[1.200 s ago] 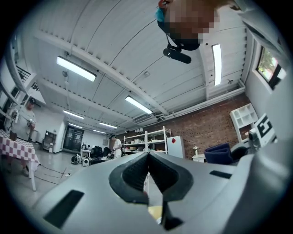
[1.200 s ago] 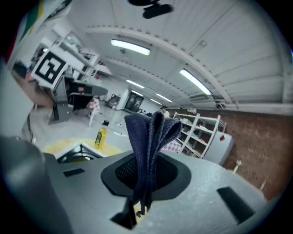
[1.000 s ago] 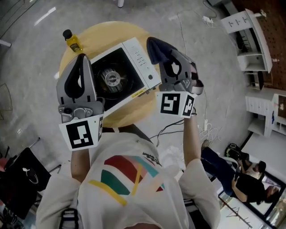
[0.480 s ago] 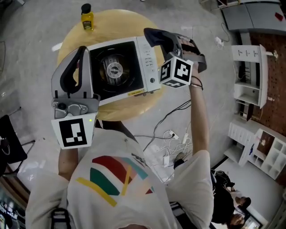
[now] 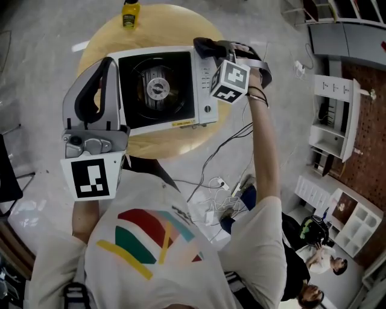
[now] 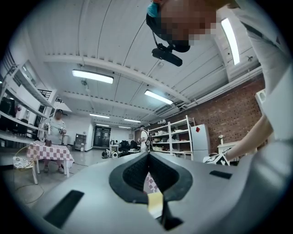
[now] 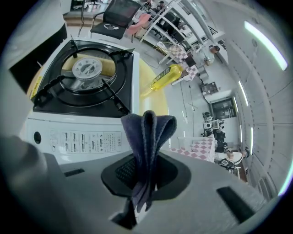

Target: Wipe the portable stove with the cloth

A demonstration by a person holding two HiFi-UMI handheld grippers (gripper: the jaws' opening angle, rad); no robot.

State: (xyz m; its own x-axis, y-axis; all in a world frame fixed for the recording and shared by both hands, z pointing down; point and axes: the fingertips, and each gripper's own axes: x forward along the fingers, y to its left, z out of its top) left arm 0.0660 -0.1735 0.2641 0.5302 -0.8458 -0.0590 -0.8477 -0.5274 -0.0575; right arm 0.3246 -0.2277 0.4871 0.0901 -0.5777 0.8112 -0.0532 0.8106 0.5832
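We pinch dark-blue cloth point(image 7: 149, 135), likely soft, limp, mid-fold in right tool point(image 7: 144, 183), near white portable stove point(image 7: 82, 132); left tool point(image 6: 147, 176) closed, empty.

1. Portable stove point(image 5: 204, 90) sits mid round table point(image 5: 163, 145).
2. Bottle point(image 5: 129, 13) on the table behind the stove, near the far rim, apart from it.
3. Cloth point(image 5: 208, 47) between the jaws of the right gripper point(image 5: 212, 51), over the stove's far right corner.
4. Left gripper point(image 5: 110, 66) above the stove's left edge.
5. Cables point(image 5: 224, 181) on the floor, right of the table.

Soft dark cloth point(image 7: 147, 132); glossy white stove point(image 5: 202, 90) casing; pale wooden table point(image 5: 169, 142).
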